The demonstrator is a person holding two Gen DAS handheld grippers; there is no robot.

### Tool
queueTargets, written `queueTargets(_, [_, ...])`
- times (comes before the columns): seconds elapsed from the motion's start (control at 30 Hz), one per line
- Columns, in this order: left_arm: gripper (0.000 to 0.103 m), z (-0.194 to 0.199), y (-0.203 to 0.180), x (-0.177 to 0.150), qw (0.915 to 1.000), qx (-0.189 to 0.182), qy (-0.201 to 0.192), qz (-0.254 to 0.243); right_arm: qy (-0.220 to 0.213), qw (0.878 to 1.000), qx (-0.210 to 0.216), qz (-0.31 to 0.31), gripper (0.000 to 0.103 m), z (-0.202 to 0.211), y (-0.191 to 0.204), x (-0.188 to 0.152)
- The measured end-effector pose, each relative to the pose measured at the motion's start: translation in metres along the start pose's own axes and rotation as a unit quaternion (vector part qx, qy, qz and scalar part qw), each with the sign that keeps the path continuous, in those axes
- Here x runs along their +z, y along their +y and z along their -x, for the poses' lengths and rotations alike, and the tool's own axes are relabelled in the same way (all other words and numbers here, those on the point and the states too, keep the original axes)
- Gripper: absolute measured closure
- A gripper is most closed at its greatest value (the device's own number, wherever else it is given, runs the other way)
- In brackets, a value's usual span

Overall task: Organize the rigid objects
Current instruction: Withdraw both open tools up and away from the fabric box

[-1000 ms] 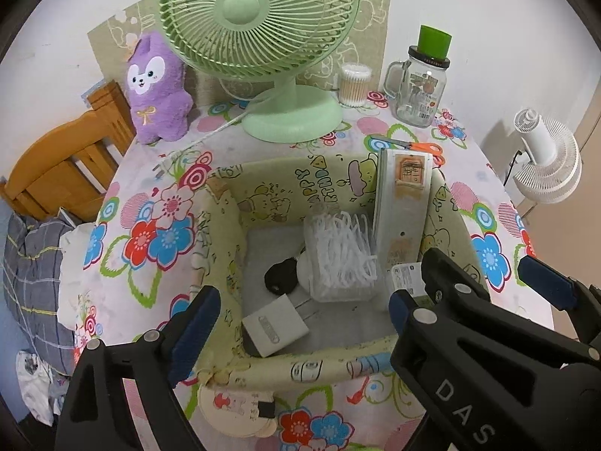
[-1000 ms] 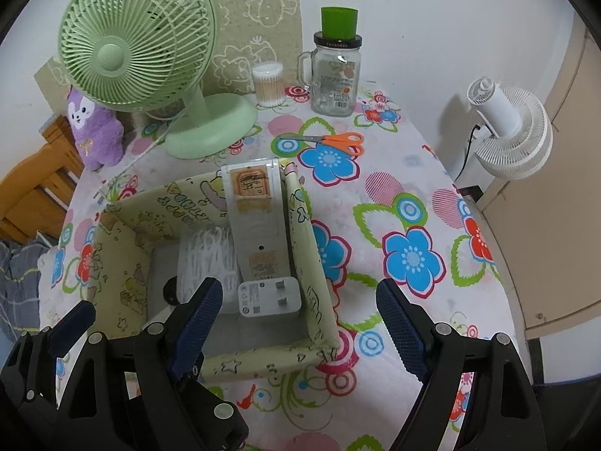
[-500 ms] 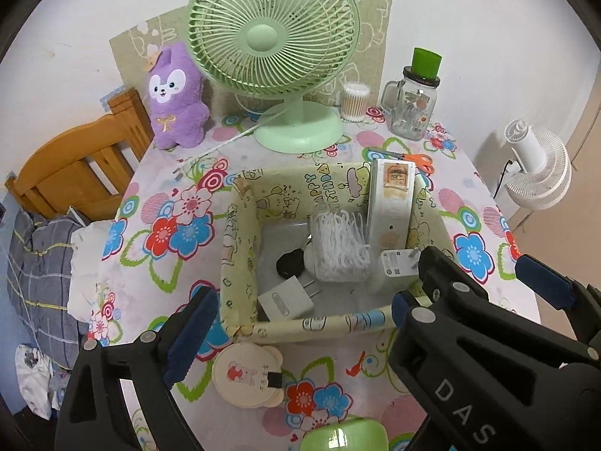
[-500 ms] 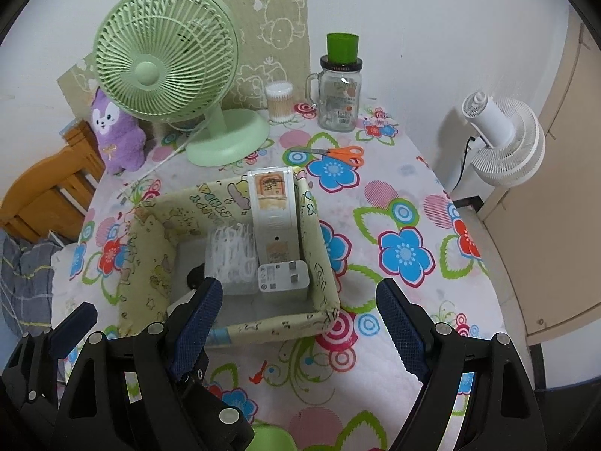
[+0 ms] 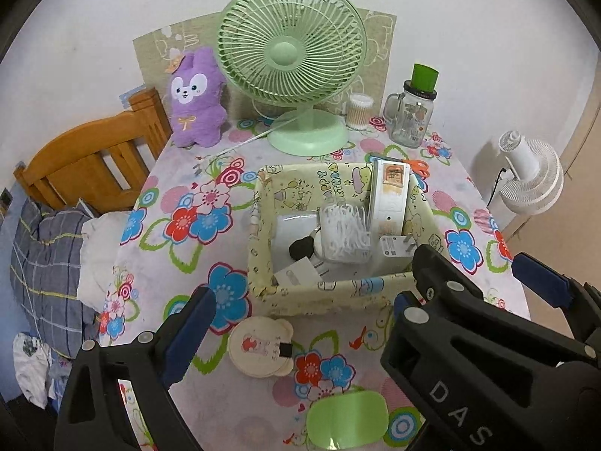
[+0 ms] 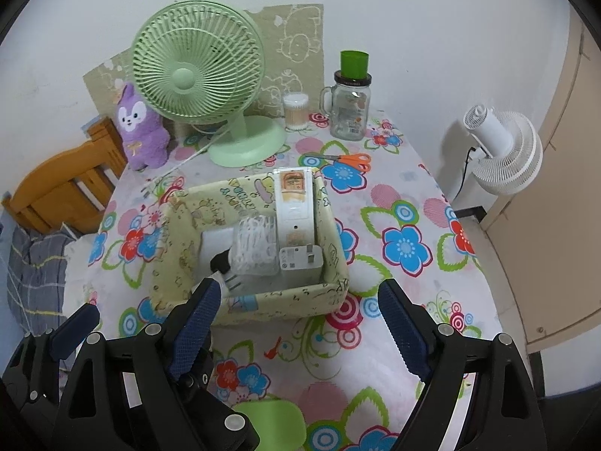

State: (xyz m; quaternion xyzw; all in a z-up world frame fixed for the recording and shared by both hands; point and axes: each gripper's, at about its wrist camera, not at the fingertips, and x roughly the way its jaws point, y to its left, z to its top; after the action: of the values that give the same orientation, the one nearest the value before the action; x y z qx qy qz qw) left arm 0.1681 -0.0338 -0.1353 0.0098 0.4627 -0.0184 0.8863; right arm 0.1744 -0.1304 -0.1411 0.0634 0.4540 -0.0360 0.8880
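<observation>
Remote [image 5: 388, 195] leaning lengthwise in box [image 5: 259, 225], top toward fan [image 5: 291, 52]

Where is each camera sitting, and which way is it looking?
Left wrist: on the left gripper, looking down over the box toward the green fan; its open fingers show, and the right gripper beside them.
Right wrist: on the right gripper, looking down at the box; its open, empty fingers show.
Both share box, fan and scissors.

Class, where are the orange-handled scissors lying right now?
In both views, the scissors lie flat on the floral tablecloth, behind the storage box, between it and the glass jar.
</observation>
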Motion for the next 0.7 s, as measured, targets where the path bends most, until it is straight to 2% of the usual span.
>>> queueTargets(0.47, [0.003,0.025,0.012,-0.02,0.9999,-0.003,-0.01,-0.008,-0.004,1.0,0.01,0.025,0.011,0.023,0.015,-0.019])
queueTargets(0.7, [0.0,0.03,0.018,-0.031,0.9996,-0.024,-0.007,-0.014,0.0,0.999,0.016,0.031,0.01,0.028,0.021,-0.031])
